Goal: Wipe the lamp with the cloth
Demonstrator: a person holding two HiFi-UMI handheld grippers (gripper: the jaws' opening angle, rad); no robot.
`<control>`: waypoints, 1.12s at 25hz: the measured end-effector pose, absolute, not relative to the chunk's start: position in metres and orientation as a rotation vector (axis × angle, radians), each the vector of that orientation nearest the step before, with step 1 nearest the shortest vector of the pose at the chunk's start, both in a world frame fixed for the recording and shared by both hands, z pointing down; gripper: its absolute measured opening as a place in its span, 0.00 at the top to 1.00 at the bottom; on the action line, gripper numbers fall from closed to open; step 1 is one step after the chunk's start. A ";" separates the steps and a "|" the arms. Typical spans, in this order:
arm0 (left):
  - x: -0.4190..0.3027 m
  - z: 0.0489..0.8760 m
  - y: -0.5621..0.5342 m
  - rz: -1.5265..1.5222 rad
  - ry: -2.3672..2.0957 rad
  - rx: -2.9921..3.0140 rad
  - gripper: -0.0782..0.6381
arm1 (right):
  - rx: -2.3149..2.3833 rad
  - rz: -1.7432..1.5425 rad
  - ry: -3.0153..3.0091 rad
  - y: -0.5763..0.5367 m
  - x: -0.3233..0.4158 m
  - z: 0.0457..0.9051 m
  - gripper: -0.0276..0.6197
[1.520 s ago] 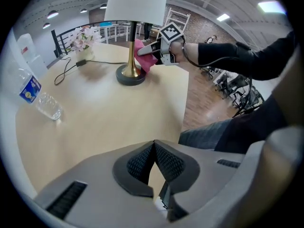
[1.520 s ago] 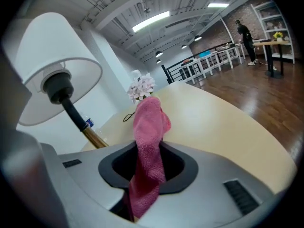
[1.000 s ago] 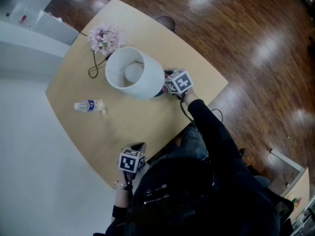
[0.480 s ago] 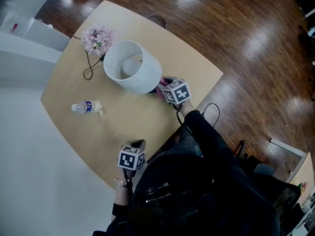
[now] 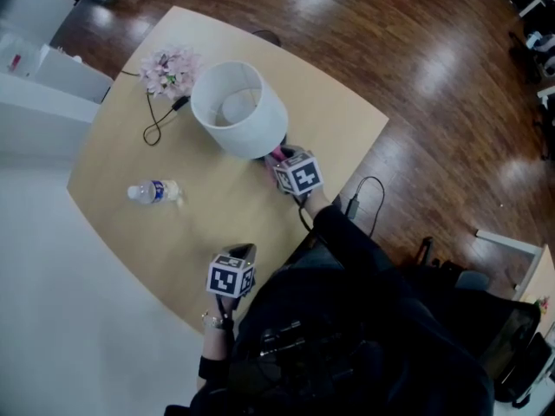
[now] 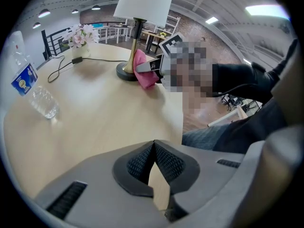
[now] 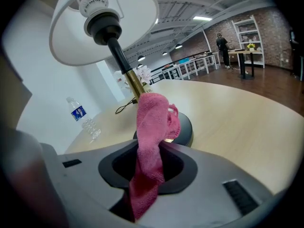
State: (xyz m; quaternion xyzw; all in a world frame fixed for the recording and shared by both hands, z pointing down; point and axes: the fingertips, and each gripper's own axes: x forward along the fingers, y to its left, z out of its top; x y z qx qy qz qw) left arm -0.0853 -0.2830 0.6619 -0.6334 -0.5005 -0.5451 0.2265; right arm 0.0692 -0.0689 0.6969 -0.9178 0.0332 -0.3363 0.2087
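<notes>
Fluffy pink cloth (image 7: 152, 122), clamped in the right tool (image 7: 149, 163), hangs by the round dark base of the lamp (image 7: 114, 46) (brass stem); left tool (image 6: 154, 167) clenched, empty.

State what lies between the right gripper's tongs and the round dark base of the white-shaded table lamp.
A pink fuzzy cloth, pinched in the right gripper, stands between the tongs and the lamp base; the right gripper view shows it.
</notes>
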 end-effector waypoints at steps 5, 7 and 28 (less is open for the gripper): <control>-0.078 0.661 -0.295 -1.506 -1.381 -1.751 0.89 | -2.544 -0.949 0.046 -0.087 0.079 0.695 0.81; -0.074 0.662 -0.302 -1.514 -1.376 -1.758 0.88 | -2.551 -0.953 0.037 -0.096 0.086 0.694 0.81; -0.060 0.663 -0.345 -1.557 -1.322 -1.794 0.89 | -2.480 -0.865 -0.299 -0.098 0.119 0.695 0.81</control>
